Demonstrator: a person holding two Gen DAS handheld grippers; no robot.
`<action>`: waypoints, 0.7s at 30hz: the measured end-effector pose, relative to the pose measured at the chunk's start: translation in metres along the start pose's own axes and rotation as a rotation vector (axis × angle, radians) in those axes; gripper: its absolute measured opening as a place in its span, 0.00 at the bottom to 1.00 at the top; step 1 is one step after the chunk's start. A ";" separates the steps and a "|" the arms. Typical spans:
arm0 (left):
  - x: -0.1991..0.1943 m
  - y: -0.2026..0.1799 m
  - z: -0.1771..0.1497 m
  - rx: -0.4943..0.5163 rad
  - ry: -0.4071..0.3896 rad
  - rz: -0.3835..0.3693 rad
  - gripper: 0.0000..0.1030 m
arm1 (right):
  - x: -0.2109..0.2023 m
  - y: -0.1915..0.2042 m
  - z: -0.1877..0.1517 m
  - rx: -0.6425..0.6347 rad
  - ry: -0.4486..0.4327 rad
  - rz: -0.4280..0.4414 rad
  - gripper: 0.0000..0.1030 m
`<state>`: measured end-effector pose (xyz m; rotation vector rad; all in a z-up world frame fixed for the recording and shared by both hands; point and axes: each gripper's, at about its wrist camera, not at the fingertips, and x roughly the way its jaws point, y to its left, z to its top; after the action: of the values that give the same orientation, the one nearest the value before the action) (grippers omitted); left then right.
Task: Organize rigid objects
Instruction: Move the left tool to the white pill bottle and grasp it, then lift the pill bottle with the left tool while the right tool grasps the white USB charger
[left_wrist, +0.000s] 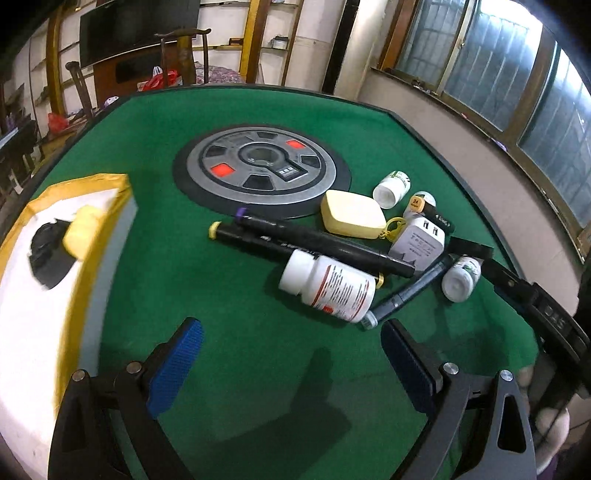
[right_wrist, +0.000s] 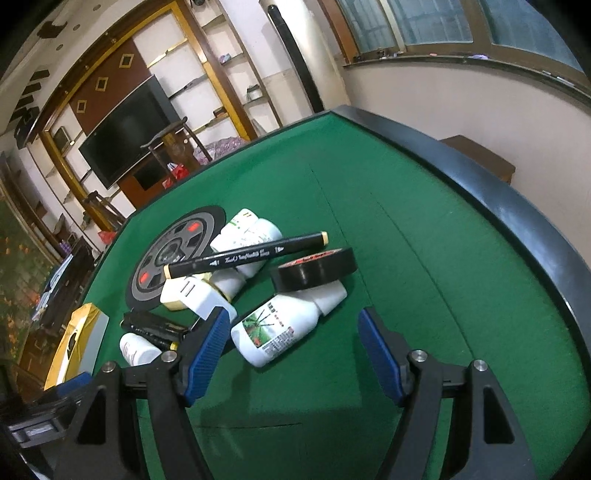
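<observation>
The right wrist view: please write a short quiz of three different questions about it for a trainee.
1. True or false: the black tape roll lies flat on the green table.
2. What lies closest between the open jaws of the right gripper? A) white bottle with the green and red label B) white charger C) black marker
3. Fill in: the black marker rests across the white ____.

Key: 1 false, it leans on a white bottle; 2 A; 3 bottles.

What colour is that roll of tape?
Black, with a red inner label; the roll of tape shows best in the right wrist view.
</observation>
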<state>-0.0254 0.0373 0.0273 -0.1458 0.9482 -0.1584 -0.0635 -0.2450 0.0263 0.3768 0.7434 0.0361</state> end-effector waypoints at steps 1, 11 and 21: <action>0.004 -0.002 0.002 0.005 -0.003 0.004 0.96 | 0.002 0.000 0.000 0.004 0.008 0.003 0.70; 0.038 -0.020 0.017 0.052 -0.013 0.033 0.96 | 0.008 -0.002 -0.001 0.016 0.043 0.012 0.70; 0.043 -0.036 0.013 0.155 -0.043 0.065 0.66 | 0.013 -0.004 -0.003 0.026 0.067 0.003 0.70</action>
<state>0.0073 -0.0059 0.0080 0.0244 0.8932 -0.1671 -0.0562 -0.2456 0.0148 0.4034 0.8099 0.0414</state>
